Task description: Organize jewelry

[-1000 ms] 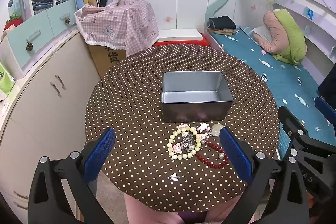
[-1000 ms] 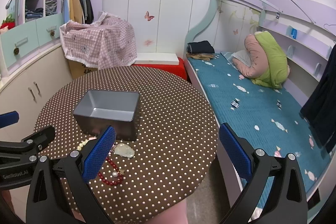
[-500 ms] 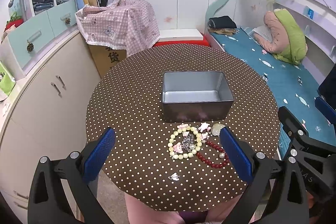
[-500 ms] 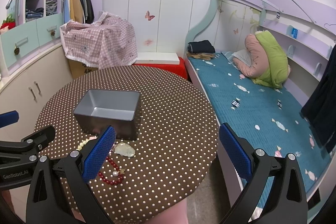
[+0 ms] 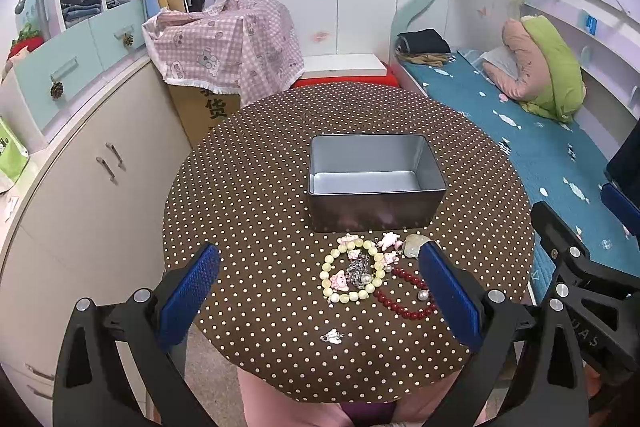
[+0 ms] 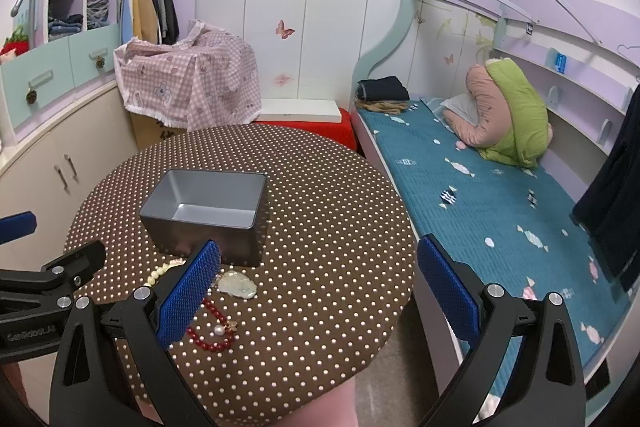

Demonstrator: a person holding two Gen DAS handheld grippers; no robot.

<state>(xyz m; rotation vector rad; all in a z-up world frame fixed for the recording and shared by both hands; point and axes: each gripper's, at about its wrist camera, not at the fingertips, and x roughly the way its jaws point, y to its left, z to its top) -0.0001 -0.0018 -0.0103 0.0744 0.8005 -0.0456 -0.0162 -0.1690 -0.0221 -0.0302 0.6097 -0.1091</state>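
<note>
An empty grey metal tin (image 5: pixel 376 181) (image 6: pixel 208 211) stands mid-table on the brown dotted cloth. In front of it lie a pale yellow bead bracelet (image 5: pixel 352 275) with pink charms, a red bead bracelet (image 5: pixel 404 297) (image 6: pixel 210 331) with a pearl, a pale jade pendant (image 5: pixel 412 245) (image 6: pixel 238 287) and a small silver charm (image 5: pixel 332 337). My left gripper (image 5: pixel 320 297) hovers open above the near table edge, the jewelry between its fingers in view. My right gripper (image 6: pixel 318 293) is open to the right, over the table's right edge, holding nothing.
The round table (image 5: pixel 248 195) has a cabinet (image 5: pixel 80 179) to its left and a bed with teal cover (image 6: pixel 492 211) to its right. A cloth-covered box (image 5: pixel 224 47) and a red stool (image 6: pixel 316 127) stand behind. A person's knees (image 5: pixel 340 403) show below the near edge.
</note>
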